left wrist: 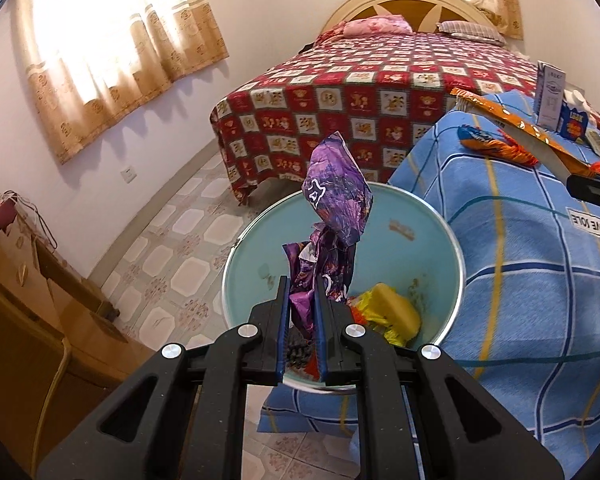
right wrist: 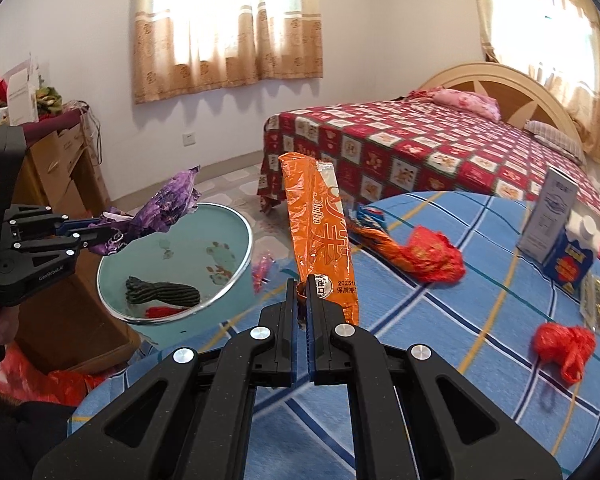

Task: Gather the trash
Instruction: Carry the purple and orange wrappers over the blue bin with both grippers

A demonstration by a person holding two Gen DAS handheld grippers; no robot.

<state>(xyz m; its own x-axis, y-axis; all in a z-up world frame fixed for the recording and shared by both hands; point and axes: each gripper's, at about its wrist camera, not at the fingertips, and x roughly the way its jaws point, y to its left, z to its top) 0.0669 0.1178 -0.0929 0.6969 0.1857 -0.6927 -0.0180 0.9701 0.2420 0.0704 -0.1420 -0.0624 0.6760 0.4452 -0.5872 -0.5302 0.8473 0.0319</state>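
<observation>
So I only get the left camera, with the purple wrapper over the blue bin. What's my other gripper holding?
Observer: The right gripper is shut on a long orange wrapper, pinched at its bottom end so it stands up above the table.
Operator: Is there more trash on the table I can't see?
Observer: Yes, a crumpled red plastic bag lies near the right edge, outside your view.
Operator: What's down in the bin?
Observer: From the right camera, a dark striped bundle lies at the bottom of the bin. The left gripper holds the purple wrapper above the rim.
</observation>
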